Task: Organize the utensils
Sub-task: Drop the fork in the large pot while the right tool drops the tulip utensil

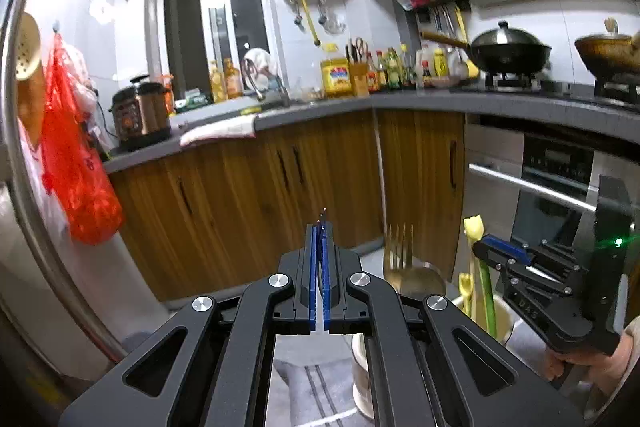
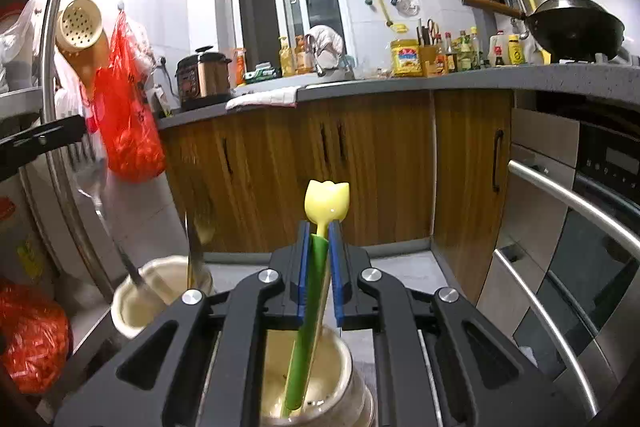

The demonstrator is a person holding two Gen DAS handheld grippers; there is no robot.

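Both tongs (image 2: pixel 318 247) grip utensils.

Right hand-held gripper (image 2: pixel 319 251): matt black plastic links, bright metal pivot pins, blue pads (image 2: pixel 304 279) clamping a smooth, glossy green-and-yellow plastic tulip utensil (image 2: pixel 326 203). Lower centre: glazed cream ceramic holder (image 2: pixel 344 359). Left: brass-toned metal fork (image 1: pixel 398 247). Wood-grain cabinet doors (image 2: pixel 280 167); speckled grey stone bench (image 2: pixel 520 77); crinkled glossy red plastic bag (image 2: pixel 128 123)
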